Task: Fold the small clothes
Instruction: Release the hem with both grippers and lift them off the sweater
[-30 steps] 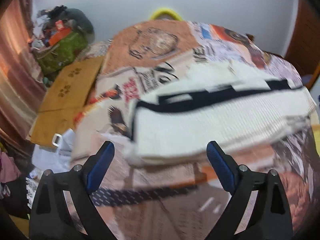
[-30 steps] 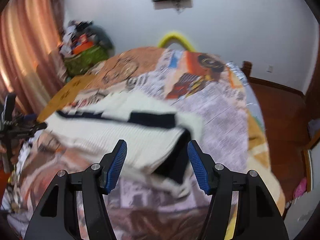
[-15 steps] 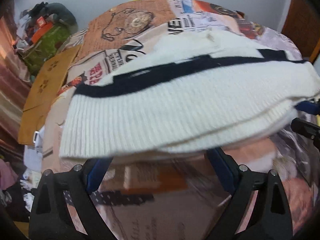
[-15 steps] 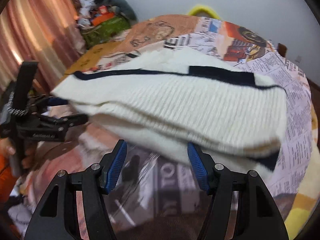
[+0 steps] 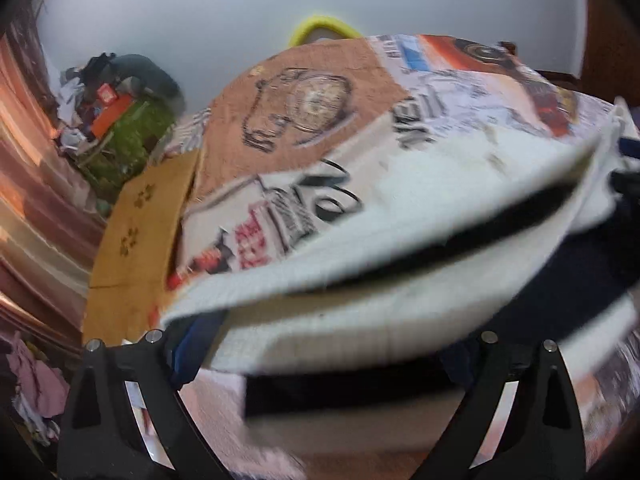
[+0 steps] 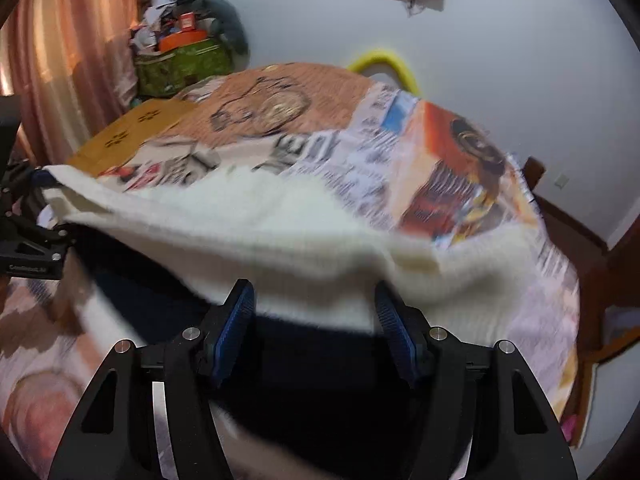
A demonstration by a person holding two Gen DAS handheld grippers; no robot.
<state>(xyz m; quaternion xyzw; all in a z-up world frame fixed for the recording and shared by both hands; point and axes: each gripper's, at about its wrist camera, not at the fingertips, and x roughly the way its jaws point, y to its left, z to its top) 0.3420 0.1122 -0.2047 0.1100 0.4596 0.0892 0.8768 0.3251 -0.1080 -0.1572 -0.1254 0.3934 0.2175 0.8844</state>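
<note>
A folded cream ribbed knit top (image 5: 400,248) with a dark navy band lies across the printed bed cover (image 5: 312,92), blurred by motion. Its near edge drapes over my left gripper (image 5: 320,344), whose jaws stand wide apart and open, tips hidden under the cloth. In the right wrist view the knit top (image 6: 280,232) hangs over my right gripper (image 6: 314,308). That gripper is open, with the cloth edge and a navy part between its blue pads (image 6: 236,320), not pinched. The left gripper (image 6: 24,240) shows at the far left, at the top's corner.
A flat cardboard sheet (image 5: 136,232) lies at the bed's left side, with a green bag and clutter (image 5: 128,128) behind it and a curtain (image 6: 60,60) beyond. A yellow hoop (image 5: 320,26) stands at the far end. Wooden furniture (image 6: 600,260) is at the right.
Both grippers have moved forward to the knit top's near edge. The cloth now lies over their fingers and its edge has risen, showing the navy part beneath.
</note>
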